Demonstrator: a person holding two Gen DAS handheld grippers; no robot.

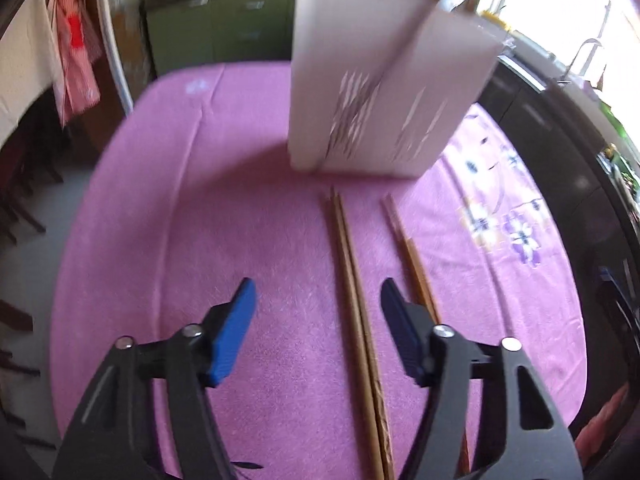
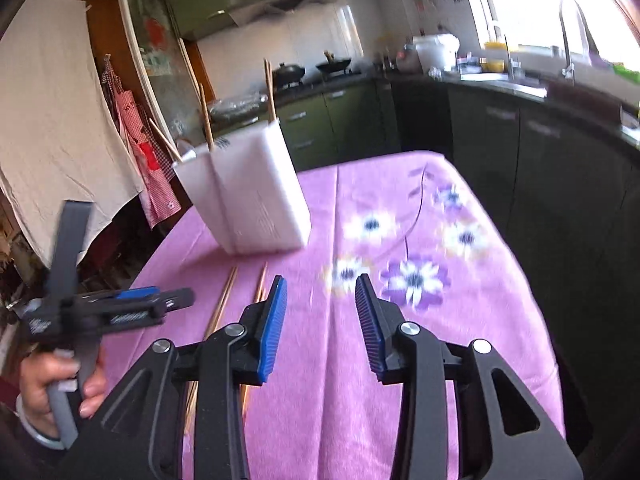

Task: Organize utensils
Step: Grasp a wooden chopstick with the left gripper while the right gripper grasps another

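A white utensil holder [image 1: 384, 92] stands upright on the purple tablecloth [image 1: 200, 220]; it also shows in the right wrist view [image 2: 248, 196] with several chopsticks [image 2: 270, 92] standing in it. A pair of wooden chopsticks [image 1: 356, 304] lies on the cloth between my left gripper's fingers, and another chopstick [image 1: 412, 260] lies just to the right. My left gripper [image 1: 318, 300] is open and empty, low over the cloth. My right gripper [image 2: 320, 292] is open and empty, right of the lying chopsticks [image 2: 224, 304]. The left gripper [image 2: 152, 304] shows from the side there.
The table's left edge [image 1: 100, 184] drops to the floor. Dark cabinets and a counter with a sink [image 2: 520, 92] run along the right. A stove with pans [image 2: 312, 70] and green cabinets stand behind the table. An apron [image 2: 144, 152] hangs at the left.
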